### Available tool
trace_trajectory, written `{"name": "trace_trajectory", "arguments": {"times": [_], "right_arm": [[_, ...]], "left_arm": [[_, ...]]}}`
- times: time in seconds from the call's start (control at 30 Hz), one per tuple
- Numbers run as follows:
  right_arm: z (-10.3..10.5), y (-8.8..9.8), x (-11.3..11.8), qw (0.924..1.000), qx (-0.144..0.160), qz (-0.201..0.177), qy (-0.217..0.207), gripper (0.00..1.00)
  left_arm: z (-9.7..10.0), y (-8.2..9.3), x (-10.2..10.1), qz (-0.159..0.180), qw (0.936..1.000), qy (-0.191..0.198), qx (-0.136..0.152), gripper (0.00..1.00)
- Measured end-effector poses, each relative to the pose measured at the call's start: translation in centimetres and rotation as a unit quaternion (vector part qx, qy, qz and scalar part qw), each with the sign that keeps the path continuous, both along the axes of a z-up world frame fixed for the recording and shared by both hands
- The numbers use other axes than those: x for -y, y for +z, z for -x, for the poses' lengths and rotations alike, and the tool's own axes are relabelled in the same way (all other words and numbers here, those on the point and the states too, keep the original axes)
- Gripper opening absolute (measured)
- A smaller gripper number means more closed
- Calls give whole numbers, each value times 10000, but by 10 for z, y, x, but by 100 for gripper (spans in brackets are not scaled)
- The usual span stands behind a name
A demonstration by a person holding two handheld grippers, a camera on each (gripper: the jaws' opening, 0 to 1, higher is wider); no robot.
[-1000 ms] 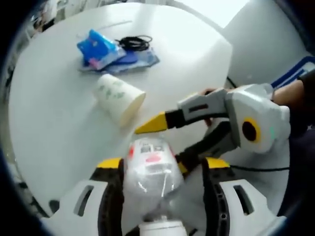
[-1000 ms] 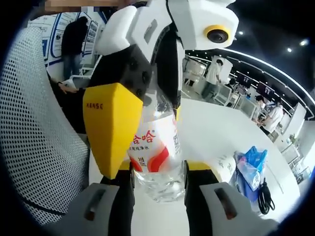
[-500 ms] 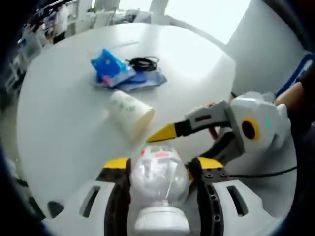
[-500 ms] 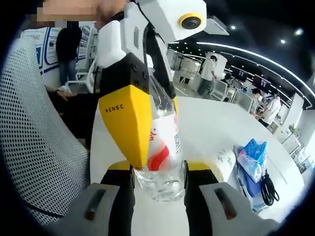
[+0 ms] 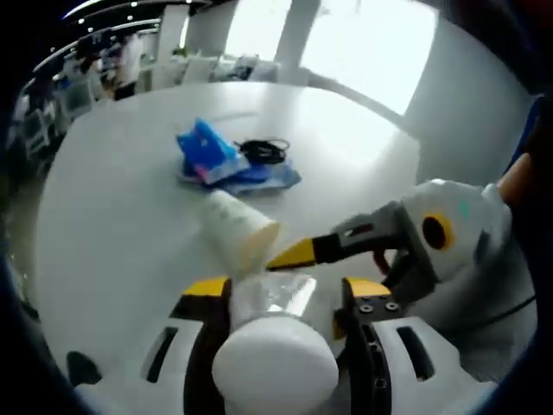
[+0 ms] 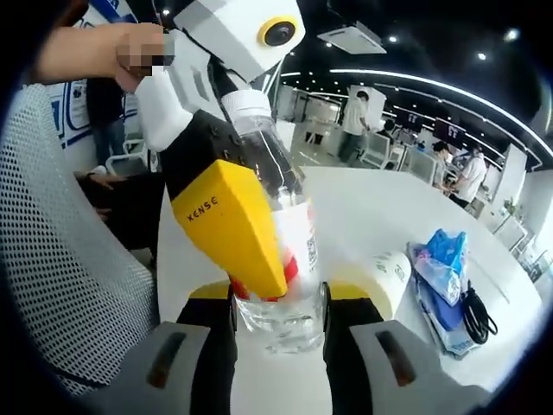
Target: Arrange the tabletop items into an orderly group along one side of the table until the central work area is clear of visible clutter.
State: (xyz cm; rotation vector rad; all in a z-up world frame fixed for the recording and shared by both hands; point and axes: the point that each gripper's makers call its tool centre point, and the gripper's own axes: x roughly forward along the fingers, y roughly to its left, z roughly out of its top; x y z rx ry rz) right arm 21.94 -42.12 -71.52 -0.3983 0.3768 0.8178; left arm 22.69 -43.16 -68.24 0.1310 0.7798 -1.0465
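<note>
Both my tools grip the water bottle (image 6: pixel 278 259): my left tool (image 5: pixel 281 298) is clamped on its upper body, and my right tool (image 6: pixel 278 298) is closed around its base. Over the last second I have tipped the bottle, so its white cap (image 5: pixel 275 366) now swings toward my left camera at 6 o'clock, where a moment ago the label faced it. I judge I am mid-handover or re-orienting it before placing. My left tool reaches in from 11 o'clock in the right gripper view. Beyond, at 12 o'clock on the table (image 5: pixel 112 216), lie the paper cup (image 5: pixel 239 232), blue packets (image 5: pixel 207 154) and black cable (image 5: pixel 263 150), already grouped.
</note>
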Motion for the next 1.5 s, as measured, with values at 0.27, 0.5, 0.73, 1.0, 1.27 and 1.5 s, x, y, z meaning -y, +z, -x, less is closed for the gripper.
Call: {"name": "trace_trajectory", "arguments": {"times": [0.27, 0.5, 0.73, 1.0, 1.27, 1.5], "right_arm": [[2, 1, 10, 9994, -204, -139, -246, 37], [3, -2, 16, 9980, -416, -205, -441, 37], [5, -5, 22, 9962, -648, -133, -571, 37], [9, -8, 26, 9952, -787, -83, -577, 37], [22, 3, 36, 9939, -986, 98, -475, 43], [29, 24, 51, 9925, -994, 2, -710, 63]], "left_arm": [[3, -3, 14, 350, 9992, 117, 128, 44], [2, 0, 26, 412, 9980, 65, 469, 44], [5, 4, 40, 438, 9953, -170, 845, 44], [8, 5, 49, 391, 9925, -377, 1096, 44], [9, 5, 49, 330, 9915, -473, 1163, 43], [7, 4, 47, 261, 9904, -537, 1248, 43]]}}
